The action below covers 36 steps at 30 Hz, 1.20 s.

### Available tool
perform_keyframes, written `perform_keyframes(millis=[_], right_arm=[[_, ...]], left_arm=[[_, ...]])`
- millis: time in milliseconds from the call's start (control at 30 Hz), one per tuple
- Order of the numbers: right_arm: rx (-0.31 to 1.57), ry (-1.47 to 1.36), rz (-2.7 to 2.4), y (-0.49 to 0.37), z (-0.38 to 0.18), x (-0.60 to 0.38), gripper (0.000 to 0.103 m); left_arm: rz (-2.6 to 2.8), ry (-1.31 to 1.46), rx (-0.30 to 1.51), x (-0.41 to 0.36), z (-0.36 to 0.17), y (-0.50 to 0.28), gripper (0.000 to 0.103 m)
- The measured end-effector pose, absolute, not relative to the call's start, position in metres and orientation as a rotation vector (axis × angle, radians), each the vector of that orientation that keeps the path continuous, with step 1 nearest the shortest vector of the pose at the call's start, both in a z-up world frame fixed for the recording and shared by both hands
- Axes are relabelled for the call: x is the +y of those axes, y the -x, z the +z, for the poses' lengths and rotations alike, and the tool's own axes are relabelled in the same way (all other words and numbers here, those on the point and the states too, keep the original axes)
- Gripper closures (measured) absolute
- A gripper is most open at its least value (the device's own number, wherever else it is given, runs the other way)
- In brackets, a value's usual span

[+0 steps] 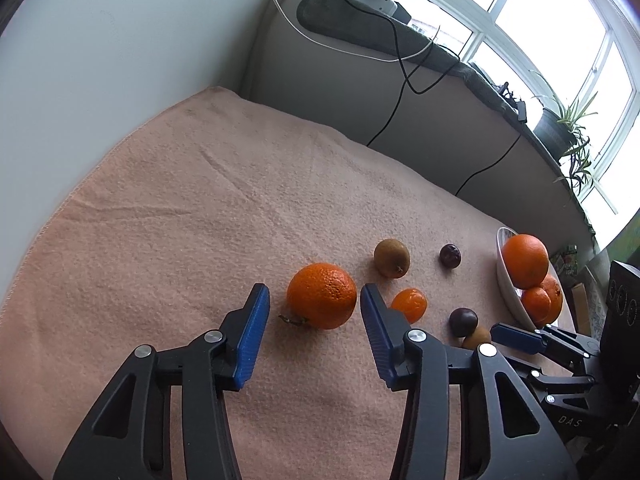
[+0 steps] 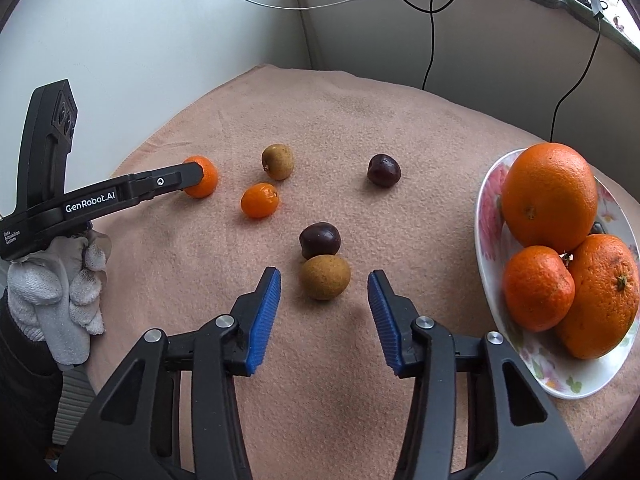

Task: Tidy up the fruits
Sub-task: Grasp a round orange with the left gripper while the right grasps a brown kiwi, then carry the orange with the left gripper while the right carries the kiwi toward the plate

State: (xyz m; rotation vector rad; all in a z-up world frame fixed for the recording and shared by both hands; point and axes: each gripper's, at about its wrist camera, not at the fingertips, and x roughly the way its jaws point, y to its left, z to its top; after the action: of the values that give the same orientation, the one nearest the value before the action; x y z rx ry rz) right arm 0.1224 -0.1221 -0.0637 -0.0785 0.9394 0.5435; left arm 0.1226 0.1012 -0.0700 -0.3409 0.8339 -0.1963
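My left gripper [image 1: 314,294] is open, its blue fingers on either side of a large orange [image 1: 322,301] on the pink towel, apart from it. That orange also shows in the right wrist view [image 2: 202,176], partly hidden by the left gripper. My right gripper [image 2: 324,280] is open around a brown round fruit [image 2: 326,277], not touching it. A dark purple fruit [image 2: 320,240] touches the brown one behind. A small mandarin [image 2: 260,200], a kiwi-like brown fruit [image 2: 278,161] and another dark fruit [image 2: 384,170] lie farther back. A floral bowl [image 2: 490,208] at the right holds three oranges [image 2: 550,196].
The pink towel [image 1: 180,220] covers the table, with its edge at the left and back. A grey wall panel with hanging cables [image 2: 430,40] stands behind. A window sill with plants [image 1: 568,128] is at the far right. A gloved hand [image 2: 60,292] holds the left gripper.
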Motion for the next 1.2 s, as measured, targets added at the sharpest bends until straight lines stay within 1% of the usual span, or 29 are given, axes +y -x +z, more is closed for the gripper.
perform_keyframes(millis=[67, 200, 233, 267, 400, 433, 733, 1200], right_arm=[[0.947, 0.083, 0.543, -0.124, -0.067, -0.121, 0.060], [0.953, 0.091, 0.541, -0.126, -0.070, -0.119, 0.063], [0.954, 0.092, 0.542, -0.126, -0.071, -0.119, 0.065], [0.956, 0.094, 0.542, -0.127, -0.072, -0.118, 0.068], [0.958, 0.096, 0.549, -0.127, -0.072, -0.118, 0.069], [0.958, 0.097, 0.555, -0.127, -0.072, -0.117, 0.073], [0.938, 0.089, 0.558, -0.124, -0.069, -0.120, 0.073], [0.873, 0.042, 0.557, -0.111, -0.043, -0.143, 0.073]], left_arm=[[-0.197, 0.332, 0.839, 0.100, -0.071, -0.125, 0.060], [-0.201, 0.323, 0.842, 0.096, -0.072, -0.127, 0.066], [-0.200, 0.319, 0.840, 0.095, -0.072, -0.127, 0.067], [-0.199, 0.315, 0.840, 0.094, -0.072, -0.128, 0.067], [-0.198, 0.317, 0.837, 0.094, -0.072, -0.127, 0.068], [-0.199, 0.318, 0.836, 0.094, -0.071, -0.127, 0.068], [-0.204, 0.325, 0.818, 0.096, -0.066, -0.122, 0.068], [-0.257, 0.317, 0.770, 0.077, -0.041, -0.114, 0.068]])
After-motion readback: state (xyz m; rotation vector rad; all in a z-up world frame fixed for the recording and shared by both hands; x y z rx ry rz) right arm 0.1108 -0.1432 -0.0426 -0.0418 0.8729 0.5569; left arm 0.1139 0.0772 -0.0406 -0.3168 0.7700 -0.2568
